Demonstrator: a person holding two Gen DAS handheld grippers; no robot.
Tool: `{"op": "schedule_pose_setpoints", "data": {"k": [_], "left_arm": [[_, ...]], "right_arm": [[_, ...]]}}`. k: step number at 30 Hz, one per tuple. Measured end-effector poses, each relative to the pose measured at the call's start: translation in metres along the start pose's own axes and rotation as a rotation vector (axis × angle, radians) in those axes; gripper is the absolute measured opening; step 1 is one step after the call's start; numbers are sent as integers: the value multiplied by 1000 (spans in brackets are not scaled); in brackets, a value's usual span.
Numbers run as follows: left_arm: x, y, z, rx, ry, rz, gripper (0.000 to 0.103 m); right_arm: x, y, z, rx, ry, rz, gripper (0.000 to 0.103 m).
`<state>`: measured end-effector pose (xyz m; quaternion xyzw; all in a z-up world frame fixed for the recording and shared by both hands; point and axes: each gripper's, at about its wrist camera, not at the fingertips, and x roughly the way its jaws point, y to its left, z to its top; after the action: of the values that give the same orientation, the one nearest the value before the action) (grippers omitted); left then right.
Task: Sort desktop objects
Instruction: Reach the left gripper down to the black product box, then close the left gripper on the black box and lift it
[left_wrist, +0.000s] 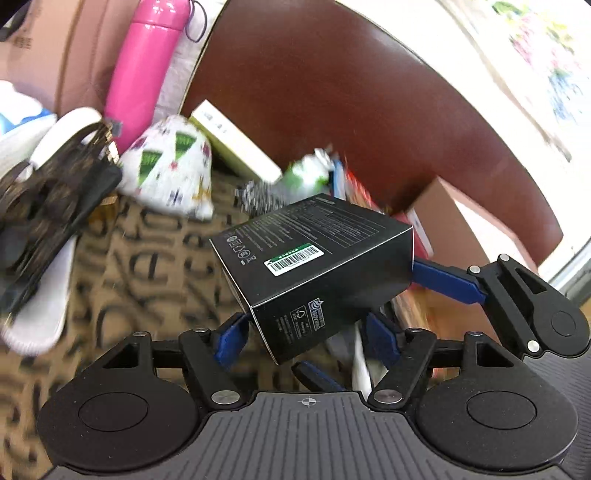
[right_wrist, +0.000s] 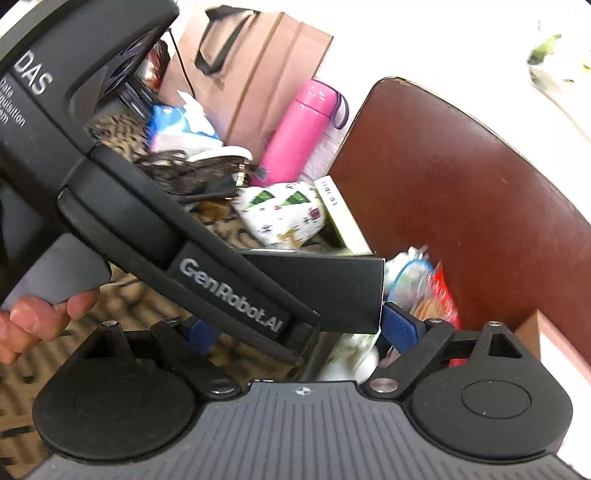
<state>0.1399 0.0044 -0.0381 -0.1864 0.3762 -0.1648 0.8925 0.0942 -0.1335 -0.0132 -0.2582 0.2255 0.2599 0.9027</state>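
A black box (left_wrist: 317, 266) with white print and a barcode label is held in the air over the patterned cloth. My left gripper (left_wrist: 306, 332) is shut on its near lower part, blue pads on both sides. My right gripper (right_wrist: 299, 328) is also shut on the black box (right_wrist: 343, 291); its blue fingertip (left_wrist: 447, 280) touches the box's right side in the left wrist view. The left gripper's body (right_wrist: 155, 236) crosses the right wrist view and hides much of the box.
A pink bottle (left_wrist: 147, 70), a patterned white pouch (left_wrist: 170, 166), a flat white box (left_wrist: 236, 144), a dark lace bag (left_wrist: 48, 206) and snack packets (right_wrist: 436, 291) lie on the brown patterned cloth (left_wrist: 140, 266). A dark red chair back (left_wrist: 351, 103) stands behind. A paper bag (right_wrist: 255, 66) stands at the back.
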Motion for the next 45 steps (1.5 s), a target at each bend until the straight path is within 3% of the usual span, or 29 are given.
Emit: {"op": "schedule_pose_setpoints", "data": {"k": [5,6,10,12,18,23,27,32,35,37,45], "left_arm": [[-32,-15,-36,35,41,6,75],[-41,-17,-44,26,41,1,82],[-64,-19,-69,14,68,-20,83],[-69,-19,-81,20,86,-27,88],[-83,-15,-87,12,33,-15,97],[-70,-12,-76,10,40,-24,97],[-56,-13,-71,39,96,-48,86],[-50,-8,-69,28,105,-32,88],[-45,-7,-68,28,114,-32,87],[-42,-7,-68,26,127,-35,81],[-55,-23,-70,80,86,8,75]], "right_arm": [[-46,27,-24,62,5,46,93],[-51,32,-28,80,14,64,93],[-79,45,-51,156,56,153,92],[-90,49,-60,179,54,178,92],[-96,43,-71,222,68,140,93],[-85,39,-78,252,66,139,93],[-76,33,-77,285,66,157,88],[-71,29,-73,279,50,171,86],[-63,27,-73,292,57,177,77],[-60,27,-73,300,62,180,75],[-71,28,-75,298,48,166,71]]}}
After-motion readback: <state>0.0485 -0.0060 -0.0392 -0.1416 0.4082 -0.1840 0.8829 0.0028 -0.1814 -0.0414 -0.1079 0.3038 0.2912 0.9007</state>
